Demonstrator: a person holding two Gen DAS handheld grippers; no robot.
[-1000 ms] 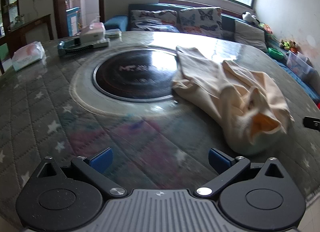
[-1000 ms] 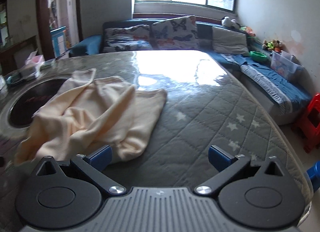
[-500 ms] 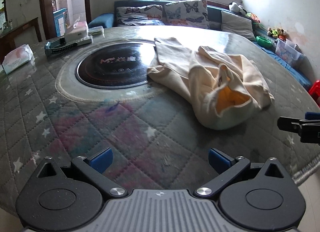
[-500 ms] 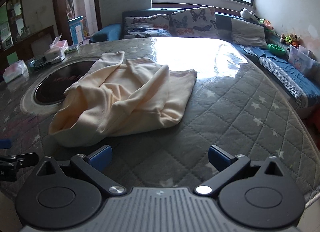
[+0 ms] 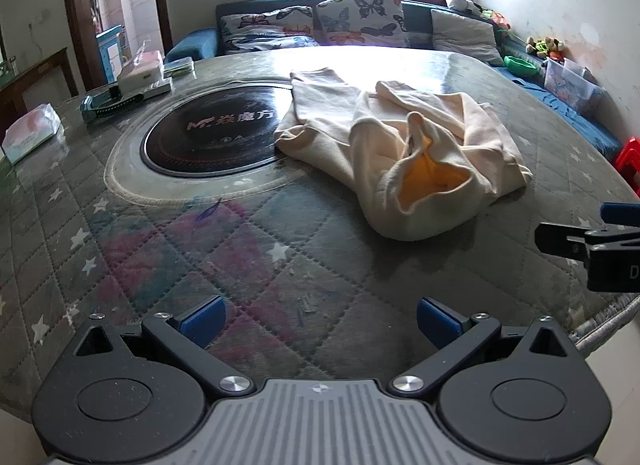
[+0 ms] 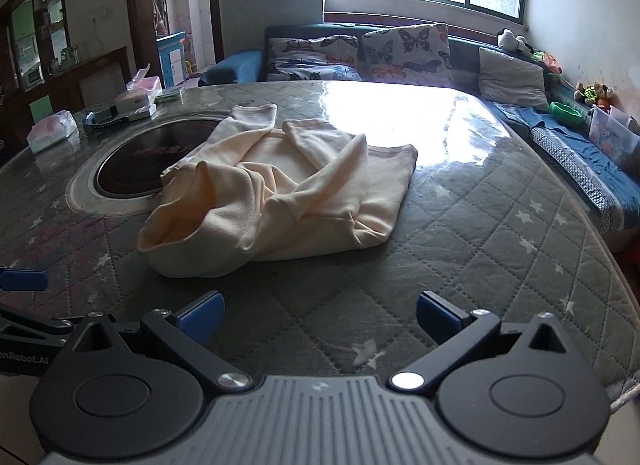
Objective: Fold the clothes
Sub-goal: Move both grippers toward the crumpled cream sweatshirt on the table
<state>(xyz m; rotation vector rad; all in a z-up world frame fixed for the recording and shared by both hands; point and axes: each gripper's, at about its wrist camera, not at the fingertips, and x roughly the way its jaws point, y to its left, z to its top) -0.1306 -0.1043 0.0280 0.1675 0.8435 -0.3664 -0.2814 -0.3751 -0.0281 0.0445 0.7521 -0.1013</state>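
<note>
A cream hooded sweatshirt (image 5: pixel 404 145) lies crumpled on the round quilted table (image 5: pixel 168 249), its hood opening with a yellow lining facing me. From the right wrist the same sweatshirt (image 6: pixel 288 193) sits in the middle of the table, sleeves thrown across its body. My left gripper (image 5: pixel 318 319) is open and empty, held back near the table's front edge, apart from the cloth. The right gripper (image 6: pixel 318 315) is likewise open and empty, short of the sweatshirt's near hem. Each gripper shows at the edge of the other's view.
A black round hotplate (image 5: pixel 216 133) is set into the table, partly under the sweatshirt. Tissue packs (image 5: pixel 32 133), a box (image 5: pixel 140 73) and a teal tool (image 5: pixel 100 105) sit at the far left. A sofa with butterfly cushions (image 6: pixel 404 51) stands behind; a red stool (image 5: pixel 628 153) at right.
Both grippers have drawn back toward the table's front edge and lifted, so the sweatshirt looks farther off. The garment has stayed where it lies. Both grippers stay open.
</note>
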